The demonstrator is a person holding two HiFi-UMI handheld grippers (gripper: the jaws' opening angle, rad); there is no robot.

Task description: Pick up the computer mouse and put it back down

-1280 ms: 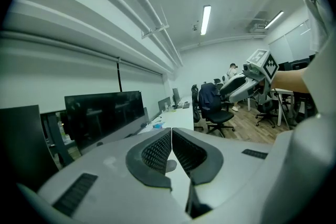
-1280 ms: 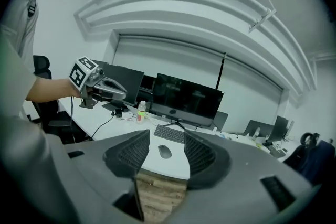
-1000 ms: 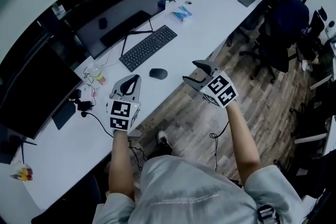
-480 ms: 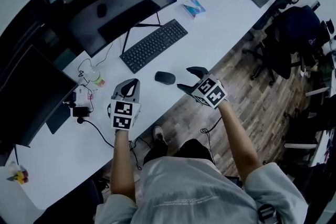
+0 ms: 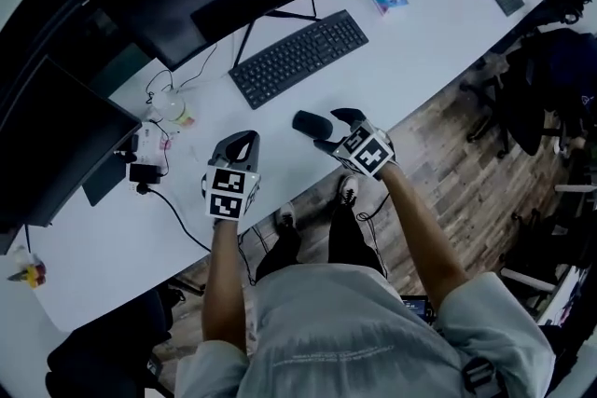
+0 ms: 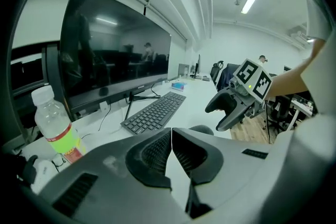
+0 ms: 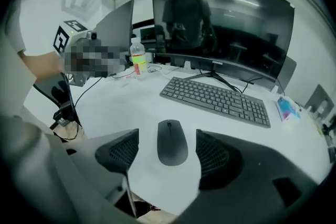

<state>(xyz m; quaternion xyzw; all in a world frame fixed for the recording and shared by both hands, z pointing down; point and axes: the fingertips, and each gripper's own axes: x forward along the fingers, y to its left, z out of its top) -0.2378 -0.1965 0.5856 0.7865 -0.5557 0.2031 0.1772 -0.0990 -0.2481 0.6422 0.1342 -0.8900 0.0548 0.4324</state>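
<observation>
White desk [image 5: 420,33] all along the top of the head view, wood floor [image 5: 466,172] below it, and we hold a claw in each hand. The computer mouse [image 5: 311,123] lies flat on the desk, near the front edge and just our side of the black keyboard [image 5: 298,58]. Our right gripper [image 5: 330,131] is right at it, and the right gripper view tells it plainly: jaws spread wide, the mouse [image 7: 172,142] sitting between them with a strip of bare desk showing on either side. No pad is touching it. Its long axis runs straight along the line of the jaws, its narrow end pointing toward the keyboard [image 7: 216,99].

Over on the other side, our left gripper [image 5: 242,143] hovers above the desk, apart from the mouse, its jaws pressed tight together with nothing between them. Beside it stands a clear bottle [image 6: 55,126] with a green label, upright, in front of the big dark monitor [image 6: 113,50].
</observation>
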